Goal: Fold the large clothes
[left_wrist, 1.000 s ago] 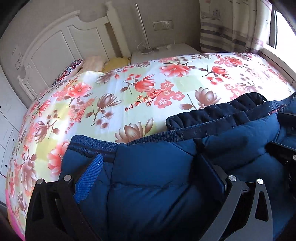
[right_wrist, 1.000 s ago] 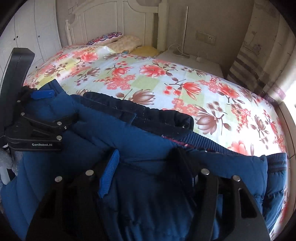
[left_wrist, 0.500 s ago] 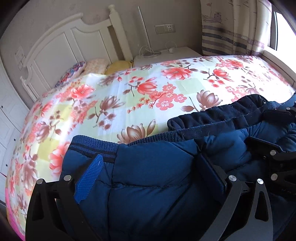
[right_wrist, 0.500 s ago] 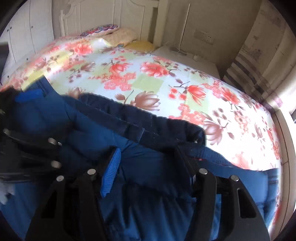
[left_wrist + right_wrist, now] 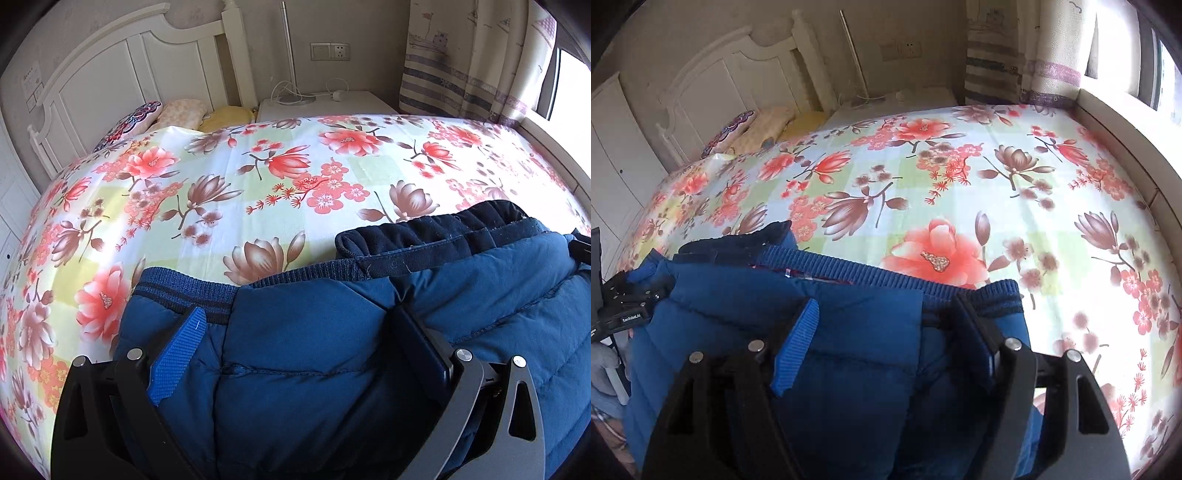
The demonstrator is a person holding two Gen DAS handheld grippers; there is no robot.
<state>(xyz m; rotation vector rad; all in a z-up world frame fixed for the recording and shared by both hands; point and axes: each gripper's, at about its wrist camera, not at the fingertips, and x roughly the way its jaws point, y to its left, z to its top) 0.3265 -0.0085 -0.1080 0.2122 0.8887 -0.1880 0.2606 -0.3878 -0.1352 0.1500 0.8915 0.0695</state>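
Observation:
A padded blue jacket [image 5: 314,332] with ribbed hem and dark collar [image 5: 436,229] lies on the near part of the floral bed [image 5: 258,173]. My left gripper [image 5: 295,325] has its jaws wide apart, with a thick bunch of the jacket between the blue pads [image 5: 177,354]. In the right wrist view the jacket [image 5: 849,332] fills the gap of my right gripper [image 5: 882,317] the same way, near the ribbed hem [image 5: 886,277]. The left gripper's body [image 5: 628,306] shows at the far left. Whether the pads press the cloth is hidden.
A white headboard [image 5: 110,74] and pillows [image 5: 177,114] are at the far end of the bed. A white nightstand [image 5: 325,103] with a lamp pole and cables stands behind. Curtains [image 5: 469,55] and a window sill are on the right. White cupboards [image 5: 613,147] are at the left.
Both views have swung and risen, and the right one now faces the window side. The two grippers have moved apart. The jacket stays between both pairs of jaws.

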